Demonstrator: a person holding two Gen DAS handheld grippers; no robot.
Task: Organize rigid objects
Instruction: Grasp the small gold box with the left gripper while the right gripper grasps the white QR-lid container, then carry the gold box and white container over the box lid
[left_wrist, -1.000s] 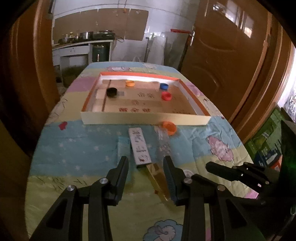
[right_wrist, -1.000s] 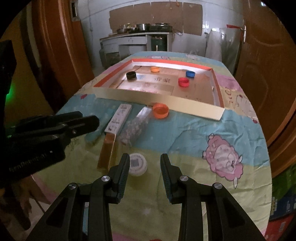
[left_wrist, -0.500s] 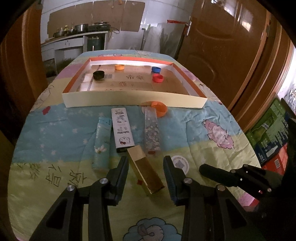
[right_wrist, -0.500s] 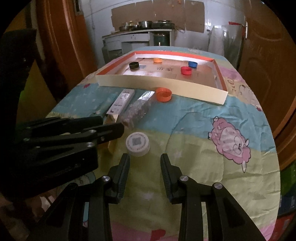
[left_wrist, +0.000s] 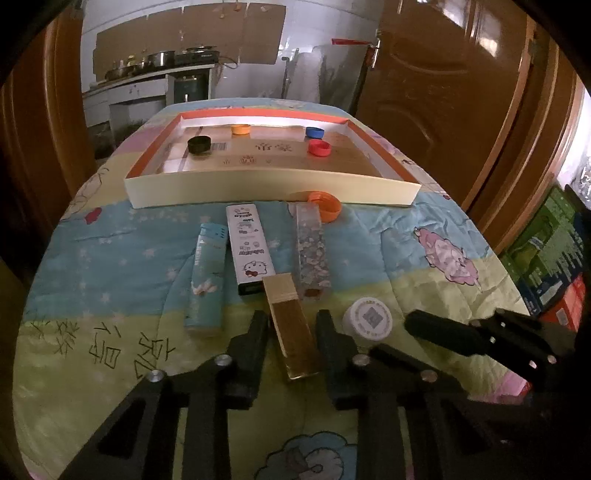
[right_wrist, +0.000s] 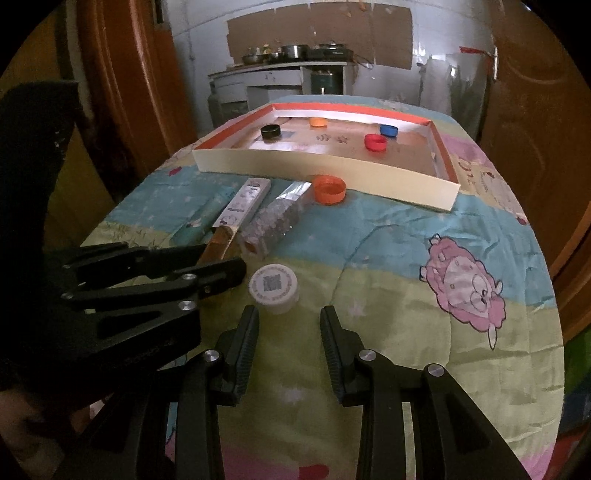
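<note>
A slim gold box (left_wrist: 293, 328) lies on the quilt between the fingers of my left gripper (left_wrist: 291, 332). The jaws are closing, with thin gaps still showing on both sides of the box. Beyond it lie a white cartoon-cat box (left_wrist: 249, 247), a light blue box (left_wrist: 207, 277) and a clear glittery box (left_wrist: 312, 251). My right gripper (right_wrist: 290, 325) is open with nothing between its fingers. A white cap (right_wrist: 273, 286) sits just ahead of its left finger. An orange cap (right_wrist: 328, 189) rests against the shallow cardboard tray (right_wrist: 332, 166).
Inside the tray lie a black cap (left_wrist: 199, 144), a small orange cap (left_wrist: 241, 129), a blue cap (left_wrist: 314, 132) and a red cap (left_wrist: 319, 147). Wooden doors flank the table. Stacked cartons (left_wrist: 546, 254) stand at the right. The two grippers hang close together.
The left gripper drew back from the tray and sank over the gold box, and its jaws narrowed around it. The right gripper barely moved.
</note>
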